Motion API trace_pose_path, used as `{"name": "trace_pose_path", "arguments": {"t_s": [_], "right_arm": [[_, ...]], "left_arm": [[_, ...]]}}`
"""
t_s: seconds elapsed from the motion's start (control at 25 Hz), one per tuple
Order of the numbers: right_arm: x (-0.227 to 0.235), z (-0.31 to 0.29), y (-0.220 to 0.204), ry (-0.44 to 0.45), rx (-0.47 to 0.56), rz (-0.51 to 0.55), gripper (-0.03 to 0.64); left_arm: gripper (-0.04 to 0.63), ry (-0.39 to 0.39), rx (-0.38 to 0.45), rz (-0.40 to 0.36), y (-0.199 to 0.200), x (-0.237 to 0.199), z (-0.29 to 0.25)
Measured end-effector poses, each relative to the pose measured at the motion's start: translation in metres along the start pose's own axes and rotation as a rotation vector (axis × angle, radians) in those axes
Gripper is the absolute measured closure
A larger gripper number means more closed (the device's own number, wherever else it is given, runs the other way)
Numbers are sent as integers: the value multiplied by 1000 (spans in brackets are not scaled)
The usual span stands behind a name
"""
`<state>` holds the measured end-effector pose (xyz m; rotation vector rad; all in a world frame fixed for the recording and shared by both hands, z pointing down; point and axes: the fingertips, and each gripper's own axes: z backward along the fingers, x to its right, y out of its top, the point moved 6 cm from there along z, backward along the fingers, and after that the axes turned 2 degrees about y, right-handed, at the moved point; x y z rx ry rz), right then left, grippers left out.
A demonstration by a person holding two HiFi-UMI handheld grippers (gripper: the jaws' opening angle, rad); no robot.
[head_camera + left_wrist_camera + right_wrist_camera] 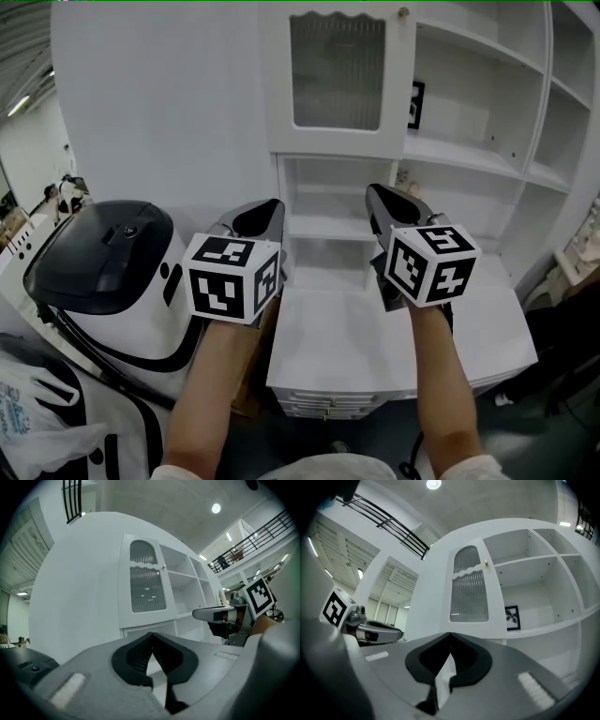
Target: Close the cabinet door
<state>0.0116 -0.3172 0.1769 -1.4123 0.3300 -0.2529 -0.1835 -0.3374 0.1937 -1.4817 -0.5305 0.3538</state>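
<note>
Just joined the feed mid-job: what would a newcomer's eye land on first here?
The left gripper and right gripper fill the foreground side by side, fingers shut and empty, aimed at the white cabinet. Its door with a ribbed glass pane stands top centre, open shelves to its right. A black-topped white machine sits at far left.

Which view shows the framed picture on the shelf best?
The right gripper view: the framed picture shows whole, right of the cabinet door. The head view shows only a strip of it past the door's edge. The left gripper view does not show it.
</note>
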Motion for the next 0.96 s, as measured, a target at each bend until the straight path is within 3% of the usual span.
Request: {"name": "trace_pose_path", "arguments": {"t_s": [0.96], "right_arm": [[-16, 24, -8, 25, -44, 5, 615]], "left_arm": [[598, -33, -12, 15, -8, 18, 14]]}}
